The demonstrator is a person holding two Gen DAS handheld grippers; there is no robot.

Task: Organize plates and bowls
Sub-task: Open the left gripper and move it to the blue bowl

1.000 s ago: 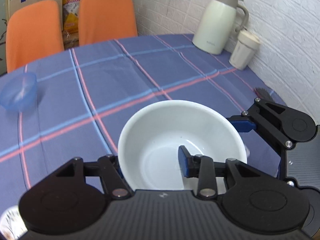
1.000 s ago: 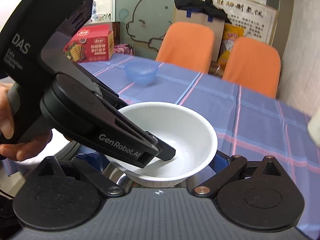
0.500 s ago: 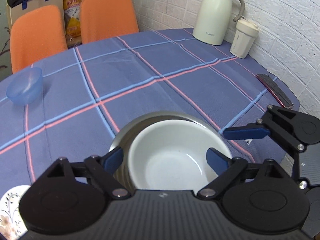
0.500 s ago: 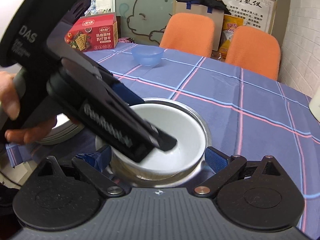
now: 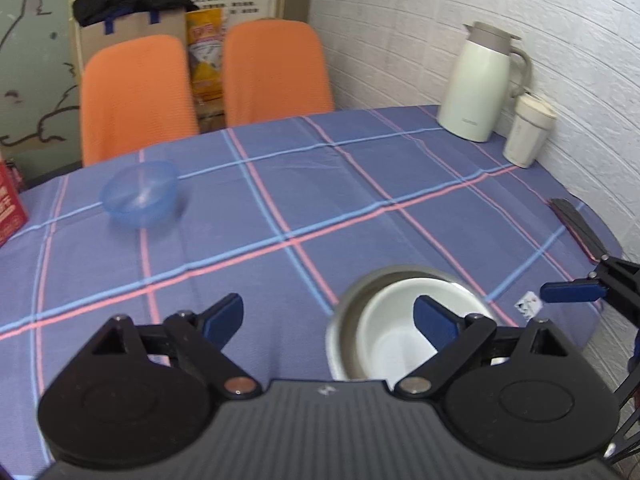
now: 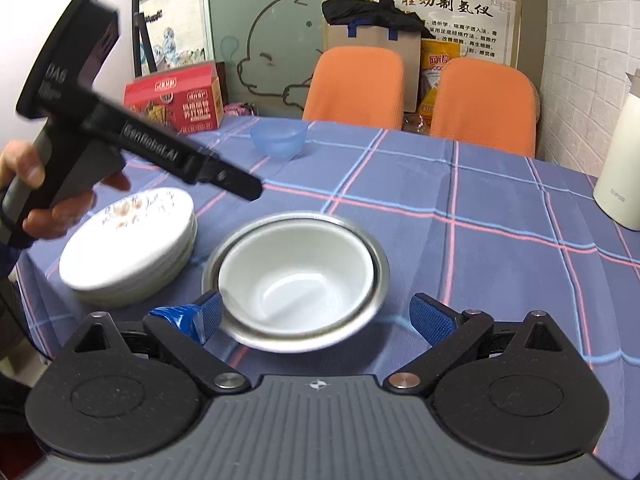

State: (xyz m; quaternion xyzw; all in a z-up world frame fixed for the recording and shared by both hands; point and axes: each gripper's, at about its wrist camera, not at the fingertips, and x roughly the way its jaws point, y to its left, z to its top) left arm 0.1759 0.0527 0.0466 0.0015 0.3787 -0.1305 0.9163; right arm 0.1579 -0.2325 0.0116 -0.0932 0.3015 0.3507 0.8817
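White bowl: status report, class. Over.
Both hand-held grippers, left and right, open, empty. White bowl nested in steel bowl. Blue bowl apart; nothing blocking.

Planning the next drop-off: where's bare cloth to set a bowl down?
Widest free patch: mid-table, between the blue bowl, the nested white bowl and the thermos. Also bare right of the nested bowls, toward the thermos. Crowded: near-left edge, where the plate stack sits close beside the steel bowl.

Black grippers (image 6: 316,316) with blue-padded jaws, silver screws, white "GenRobot.AI" lettering.
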